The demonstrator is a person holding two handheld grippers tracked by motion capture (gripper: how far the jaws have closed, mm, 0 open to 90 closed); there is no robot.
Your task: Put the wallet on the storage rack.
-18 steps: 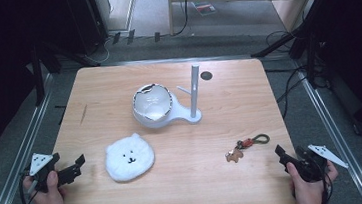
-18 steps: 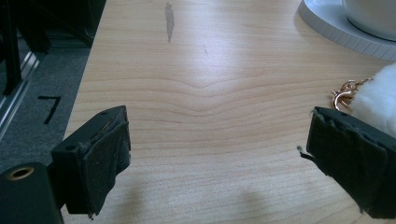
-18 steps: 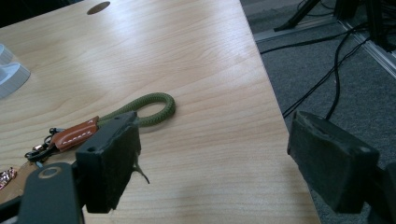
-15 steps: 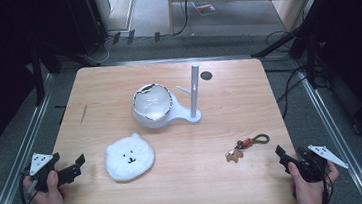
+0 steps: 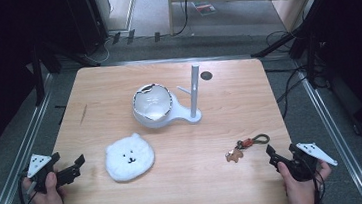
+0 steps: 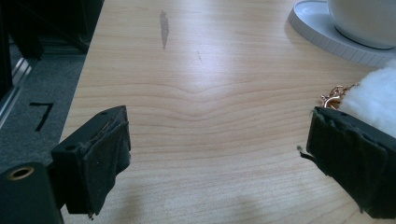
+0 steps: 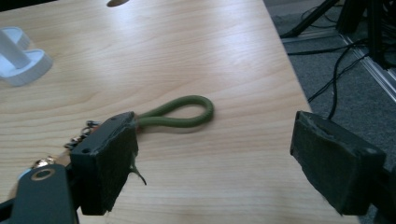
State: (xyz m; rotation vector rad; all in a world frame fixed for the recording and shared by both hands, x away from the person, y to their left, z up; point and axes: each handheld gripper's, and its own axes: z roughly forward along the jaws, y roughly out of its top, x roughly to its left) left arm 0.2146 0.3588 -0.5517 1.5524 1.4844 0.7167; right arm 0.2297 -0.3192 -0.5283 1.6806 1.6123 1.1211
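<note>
Wooden table – white stand and bowl mid-board, both tongs released beside plush and keychain.

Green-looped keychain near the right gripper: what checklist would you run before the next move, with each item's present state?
1. Right gripper jaws open, nothing between them: ok.
2. Keychain with green cord loop and small brown charm lying flat on the light wooden table, free of other things: ok.
3. Green loop ahead of the right jaws, untouched: ok.
4. Left gripper open, nothing held: ok.
5. White fluffy bear-face plush apart from the keychain: ok.
6. White stand with upright post and peg free for hanging: ok.
</note>
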